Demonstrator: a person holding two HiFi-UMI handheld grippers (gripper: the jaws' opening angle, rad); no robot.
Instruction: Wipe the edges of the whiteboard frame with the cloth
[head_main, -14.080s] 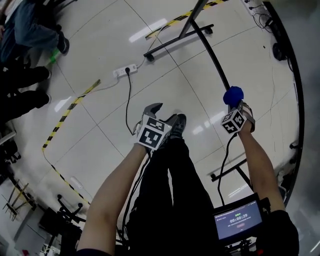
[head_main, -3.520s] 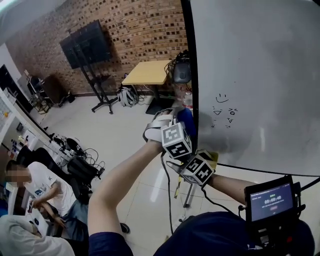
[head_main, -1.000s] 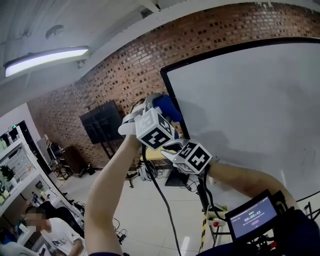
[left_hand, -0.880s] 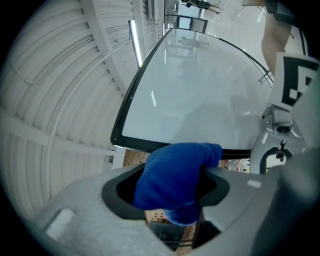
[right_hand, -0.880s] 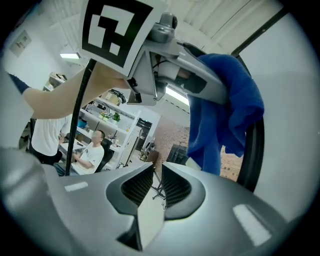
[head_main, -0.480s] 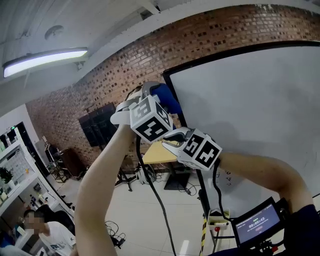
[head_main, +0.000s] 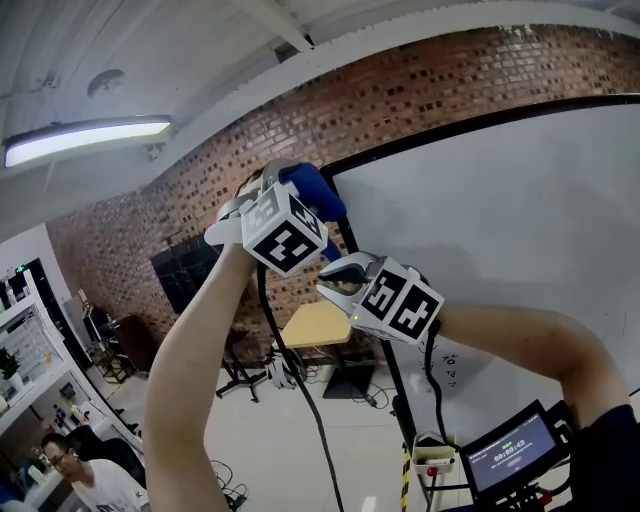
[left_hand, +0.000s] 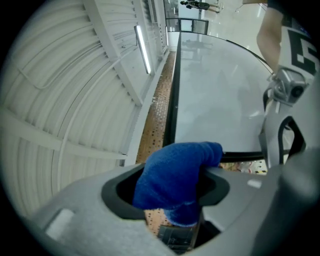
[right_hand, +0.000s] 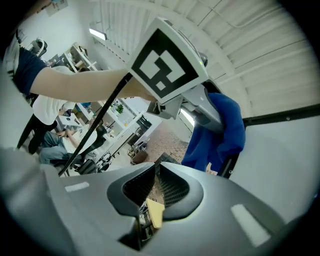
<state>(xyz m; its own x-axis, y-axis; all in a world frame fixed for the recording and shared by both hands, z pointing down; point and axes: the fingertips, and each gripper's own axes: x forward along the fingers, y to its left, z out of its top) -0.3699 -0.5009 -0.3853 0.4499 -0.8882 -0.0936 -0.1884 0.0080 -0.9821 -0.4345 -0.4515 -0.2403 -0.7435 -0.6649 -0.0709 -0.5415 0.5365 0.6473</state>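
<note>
**Left gripper** (head_main: 312, 205) (left_hand: 172, 187): being held up high with its jaws part-way apart, clamping the blue cloth between them. Its marker cube is facing the head camera.

**Blue cloth** (head_main: 316, 190) (left_hand: 175, 170) (right_hand: 220, 135): bunching out past the jaw tips and lying against the upper left corner of the whiteboard frame. In the right gripper view it is draping over the frame's dark upright edge.

**Whiteboard frame** (head_main: 480, 125) (left_hand: 172, 100) (right_hand: 282, 116): a thin black border, running along the top and down the left side of the board.

**Whiteboard** (head_main: 530, 230) (left_hand: 220, 90): its white surface is filling the right of the head view, with small marks showing low down.

**Right gripper** (head_main: 332, 287) (right_hand: 156, 189): hovering just below the left gripper and near the frame's left edge. Its jaws have just been closing and are now meeting, with nothing between them.

**Surroundings**: a brick wall (head_main: 400, 90) is standing behind the board and a ceiling light (head_main: 90, 140) is glowing. A light wooden worktop (head_main: 315, 325) and a dark screen on a stand (head_main: 185, 270) are sitting below, with a person (head_main: 85, 485) at the lower left.
</note>
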